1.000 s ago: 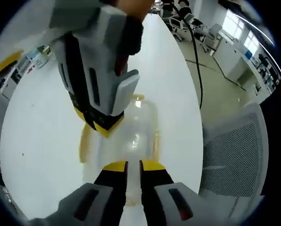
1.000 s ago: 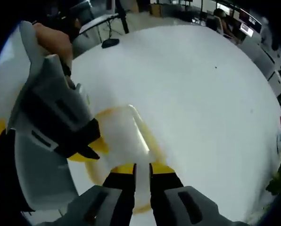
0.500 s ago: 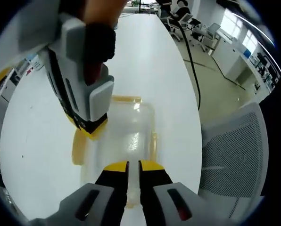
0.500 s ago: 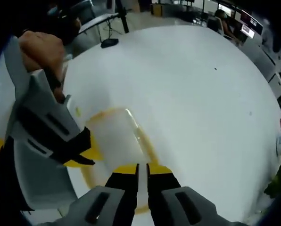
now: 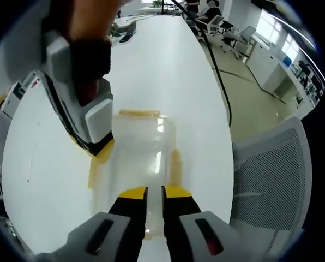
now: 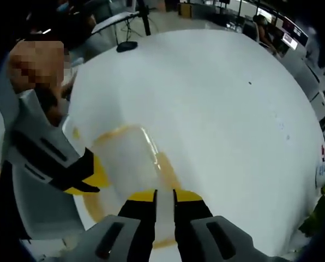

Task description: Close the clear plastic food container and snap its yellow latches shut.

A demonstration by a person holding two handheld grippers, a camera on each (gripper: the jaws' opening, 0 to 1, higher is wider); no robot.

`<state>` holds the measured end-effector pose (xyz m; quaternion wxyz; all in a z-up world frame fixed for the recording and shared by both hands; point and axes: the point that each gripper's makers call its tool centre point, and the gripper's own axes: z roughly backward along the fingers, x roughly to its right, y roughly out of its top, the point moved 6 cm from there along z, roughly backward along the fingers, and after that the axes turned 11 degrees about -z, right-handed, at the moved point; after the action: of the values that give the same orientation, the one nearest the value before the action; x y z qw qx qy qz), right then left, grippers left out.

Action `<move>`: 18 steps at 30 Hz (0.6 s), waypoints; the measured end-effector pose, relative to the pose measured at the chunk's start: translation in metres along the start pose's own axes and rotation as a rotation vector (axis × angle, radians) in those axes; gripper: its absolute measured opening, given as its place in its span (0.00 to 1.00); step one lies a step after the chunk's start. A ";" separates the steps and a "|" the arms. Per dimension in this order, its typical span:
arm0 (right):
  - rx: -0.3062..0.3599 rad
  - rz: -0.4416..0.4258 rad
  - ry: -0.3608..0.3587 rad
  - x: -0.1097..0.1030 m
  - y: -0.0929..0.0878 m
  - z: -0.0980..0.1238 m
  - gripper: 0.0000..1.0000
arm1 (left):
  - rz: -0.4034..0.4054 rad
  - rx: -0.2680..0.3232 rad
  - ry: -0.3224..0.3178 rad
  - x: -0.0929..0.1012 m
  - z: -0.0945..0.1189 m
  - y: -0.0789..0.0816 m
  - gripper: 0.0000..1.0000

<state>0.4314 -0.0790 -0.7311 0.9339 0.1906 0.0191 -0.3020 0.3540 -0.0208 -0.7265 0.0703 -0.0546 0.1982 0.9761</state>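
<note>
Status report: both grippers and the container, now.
Left gripper shut, at container's near edge. Right gripper nearly shut, at another side. Clear container lidded on white table; yellow latches blurred, state unclear. Nothing in the way.

No legible text, label, brand or number anywhere. Small red-and-white mark far left of left gripper [image 5: 154, 192] fingertips, beyond white table [image 5: 48, 180] edge — too blurred to read. Similar red speck on white surface far right of right gripper [image 6: 163, 194] fingertips, past table edge — unreadable. Monitors up and right of those fingertips in background: glowing, nothing decipherable.
</note>
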 end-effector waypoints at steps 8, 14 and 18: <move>-0.009 0.007 0.006 -0.003 0.000 0.000 0.10 | 0.010 -0.002 0.000 0.003 0.001 0.001 0.15; -0.027 0.024 -0.001 -0.004 0.001 0.000 0.11 | 0.041 -0.010 -0.001 0.009 -0.001 -0.002 0.20; -0.026 0.026 0.004 -0.006 0.001 0.000 0.13 | 0.050 -0.016 0.041 0.010 0.001 -0.002 0.26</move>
<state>0.4272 -0.0750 -0.7294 0.9401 0.1791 0.0222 -0.2890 0.3447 -0.0176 -0.7279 0.0413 -0.0702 0.1933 0.9778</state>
